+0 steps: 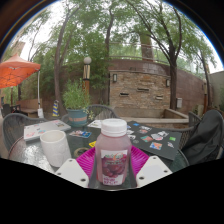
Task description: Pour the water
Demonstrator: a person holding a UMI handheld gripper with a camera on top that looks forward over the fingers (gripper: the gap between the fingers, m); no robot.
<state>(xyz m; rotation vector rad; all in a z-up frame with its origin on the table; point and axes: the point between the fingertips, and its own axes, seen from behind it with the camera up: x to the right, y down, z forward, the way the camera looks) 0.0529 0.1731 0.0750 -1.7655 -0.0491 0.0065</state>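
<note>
Standing upright between the spread gripper (113, 172) fingers, a white-capped bottle (113, 153) points its cap skyward; a white cup (54, 147) sits nearby on the tabletop (150, 140).

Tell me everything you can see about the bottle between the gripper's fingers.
The bottle is a small, clear plastic one with a wide white screw cap still on. It holds a pinkish-purple liquid, filled nearly to the shoulder, and carries a label whose print is too small to read. It stands upright between the gripper fingers, whose pink pads flank it closely at both sides; whether they press on it cannot be told. A white cup stands apart from it, beside it on the table.
</note>
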